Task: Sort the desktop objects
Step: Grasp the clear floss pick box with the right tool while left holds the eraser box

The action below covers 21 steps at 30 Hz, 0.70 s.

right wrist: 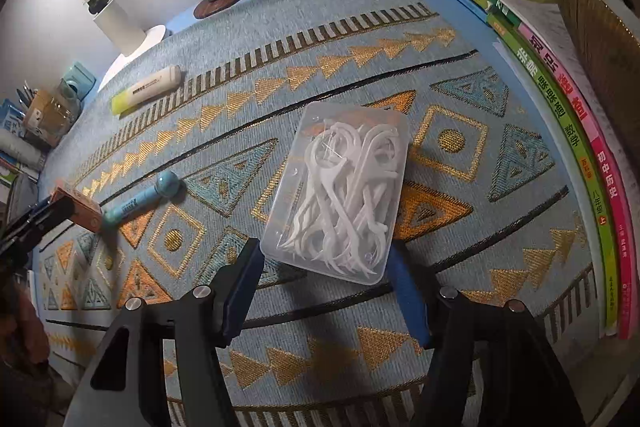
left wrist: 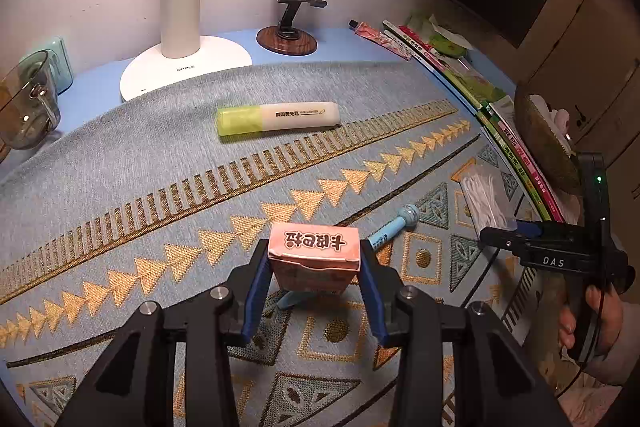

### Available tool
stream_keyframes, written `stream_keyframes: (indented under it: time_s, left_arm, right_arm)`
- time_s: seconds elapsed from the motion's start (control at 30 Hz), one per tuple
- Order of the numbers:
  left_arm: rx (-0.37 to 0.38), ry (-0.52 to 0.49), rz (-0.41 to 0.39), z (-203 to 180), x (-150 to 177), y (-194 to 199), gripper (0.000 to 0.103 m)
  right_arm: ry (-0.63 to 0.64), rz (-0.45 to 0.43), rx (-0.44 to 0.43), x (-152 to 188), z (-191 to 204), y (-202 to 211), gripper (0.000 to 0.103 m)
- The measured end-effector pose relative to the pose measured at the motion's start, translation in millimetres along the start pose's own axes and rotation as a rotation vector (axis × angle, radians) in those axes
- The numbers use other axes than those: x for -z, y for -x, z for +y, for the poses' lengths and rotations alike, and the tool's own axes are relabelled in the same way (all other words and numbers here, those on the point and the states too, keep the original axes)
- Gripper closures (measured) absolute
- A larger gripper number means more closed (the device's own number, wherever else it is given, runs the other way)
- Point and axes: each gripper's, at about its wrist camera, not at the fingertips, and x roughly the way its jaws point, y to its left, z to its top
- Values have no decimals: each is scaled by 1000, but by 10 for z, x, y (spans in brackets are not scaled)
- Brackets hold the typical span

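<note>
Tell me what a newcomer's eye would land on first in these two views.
The small pink box clamped in the left gripper, low in the left wrist view. Next, the clear case of white floss picks on the patterned blue mat, just ahead of the right gripper. Behind, a yellow highlighter lies near the white lamp base.

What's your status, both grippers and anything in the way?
Left gripper shut on pink box. Right gripper open, straddling floss pick case. Blue pen lies right behind the box.
</note>
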Motion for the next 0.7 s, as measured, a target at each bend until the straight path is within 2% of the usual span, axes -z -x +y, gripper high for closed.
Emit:
stream_keyframes:
  time_s: [0.13,0.2,0.43,0.53,0.57,0.63,0.67,0.7]
  left_arm:
    - [-1,-13,-2,-47,16,28,65]
    - [-2,-13,-2,-49,24,41,65]
    - [-11,0,-6,-55,66,93,65]
    - [-16,2,-5,-74,84,109,65]
    - [-17,3,-6,-84,89,116,65]
    - [-20,6,-9,-106,95,128,65]
    - [-21,7,-10,-120,94,137,65]
    - [-22,6,-13,-136,92,147,65]
  right_arm:
    - [-112,-11,-36,-27,-44,14,36]
    - [-133,-5,-16,-75,-28,-39,31]
    - [-167,-11,57,-215,68,-129,24]
    - [-157,-34,126,-257,109,-172,23]
    - [-132,-38,147,-267,135,-187,23]
    - [-94,-48,179,-264,160,-187,32]
    - [-81,-58,188,-256,150,-166,40]
    - [-76,-61,166,-246,121,-151,42]
